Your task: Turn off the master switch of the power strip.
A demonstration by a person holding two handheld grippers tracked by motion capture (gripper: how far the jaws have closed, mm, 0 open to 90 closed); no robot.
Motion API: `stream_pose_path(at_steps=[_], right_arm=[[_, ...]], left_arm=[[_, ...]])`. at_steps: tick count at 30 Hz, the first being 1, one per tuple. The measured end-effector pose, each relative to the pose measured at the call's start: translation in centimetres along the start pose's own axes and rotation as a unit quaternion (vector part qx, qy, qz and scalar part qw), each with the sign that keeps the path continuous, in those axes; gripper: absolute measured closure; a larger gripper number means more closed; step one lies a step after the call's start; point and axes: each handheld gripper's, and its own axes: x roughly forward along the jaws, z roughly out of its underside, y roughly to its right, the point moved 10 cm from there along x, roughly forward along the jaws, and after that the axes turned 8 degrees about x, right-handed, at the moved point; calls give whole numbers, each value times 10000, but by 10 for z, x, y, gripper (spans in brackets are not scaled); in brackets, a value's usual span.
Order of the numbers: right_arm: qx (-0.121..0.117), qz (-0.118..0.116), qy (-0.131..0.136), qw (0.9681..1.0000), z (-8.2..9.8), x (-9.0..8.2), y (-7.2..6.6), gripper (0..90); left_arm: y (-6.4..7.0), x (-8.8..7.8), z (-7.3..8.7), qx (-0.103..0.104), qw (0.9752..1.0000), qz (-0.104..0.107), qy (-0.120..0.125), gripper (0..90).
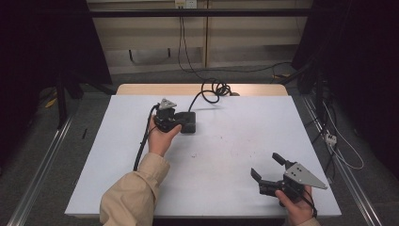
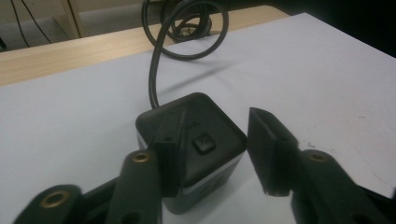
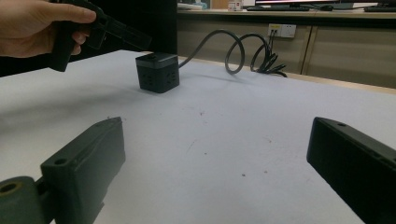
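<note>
A black cube-shaped power socket (image 1: 188, 122) stands on the white table top (image 1: 244, 132), left of centre, with a small button (image 2: 203, 143) on its top face. Its thick black cable (image 1: 214, 89) loops off toward the far edge. My left gripper (image 1: 176, 123), in a person's hand, hovers just above and beside the cube (image 3: 158, 72) without touching it. In the left gripper view this gripper (image 2: 217, 119) is open: one jaw overlaps the cube's near top edge, the other stands clear to the right. My right gripper (image 1: 267, 165) is wide open near the front right corner, nothing between its fingers.
The cable coil (image 3: 254, 53) lies on a bare wooden strip (image 1: 141, 89) at the table's far edge. A wall outlet (image 3: 282, 30) sits on the cabinets behind. Metal rails (image 1: 42, 160) run along both sides of the table on the floor.
</note>
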Motion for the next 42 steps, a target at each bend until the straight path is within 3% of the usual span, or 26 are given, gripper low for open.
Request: stream_pose_path(at_steps=[6, 13, 25, 42], right_arm=[[19, 1, -10, 10000, 0, 0, 0, 38], [5, -2, 2, 10000, 0, 0, 1, 38], [-2, -3, -14, 10000, 1, 0, 0, 38], [0, 7, -9, 10000, 0, 0, 0, 38]], left_arm=[[4, -5, 1, -104, 9998, 144, 52, 406], [7, -17, 3, -34, 9995, 266, 137, 297], [13, -35, 10, 103, 9987, 461, 178, 189], [20, -60, 28, 9, 9968, 759, 247, 144]])
